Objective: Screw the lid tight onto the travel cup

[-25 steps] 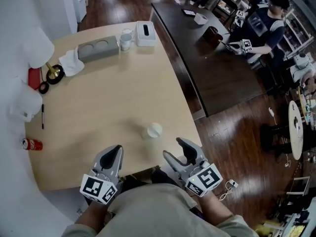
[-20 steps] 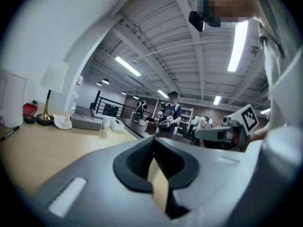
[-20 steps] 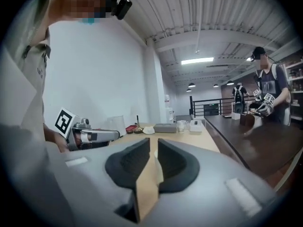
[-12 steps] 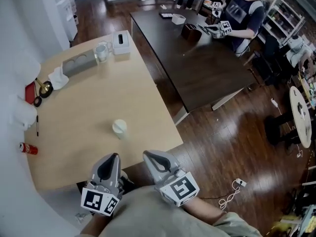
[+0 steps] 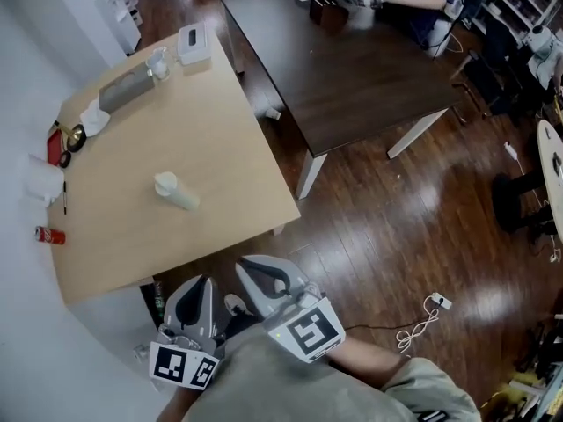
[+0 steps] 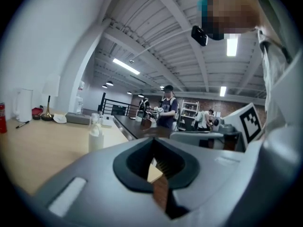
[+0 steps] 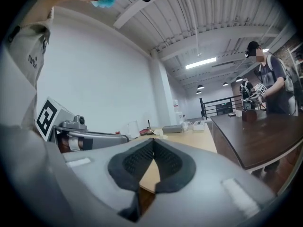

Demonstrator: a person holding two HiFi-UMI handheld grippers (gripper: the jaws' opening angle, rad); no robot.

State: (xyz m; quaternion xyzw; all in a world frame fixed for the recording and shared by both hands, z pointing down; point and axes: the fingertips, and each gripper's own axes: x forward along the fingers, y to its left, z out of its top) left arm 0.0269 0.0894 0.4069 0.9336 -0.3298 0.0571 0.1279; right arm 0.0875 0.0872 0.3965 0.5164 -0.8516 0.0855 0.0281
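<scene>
Travel cup (image 5: 175,192) stands alone mid-table (image 5: 230,139), lid on top. Both grippers are now back past the table's near edge, well apart from the cup. Left gripper (image 5: 201,287) jaws pressed together, empty. Right gripper (image 5: 252,268) jaws, spread a second ago, now together, empty. Judgement: cup released, tightening likely finished.

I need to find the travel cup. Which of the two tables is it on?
The light wooden table, the nearer of the two. The pale travel cup stands upright on it, alone near its middle. The dark table lies further off, to the right.
</scene>
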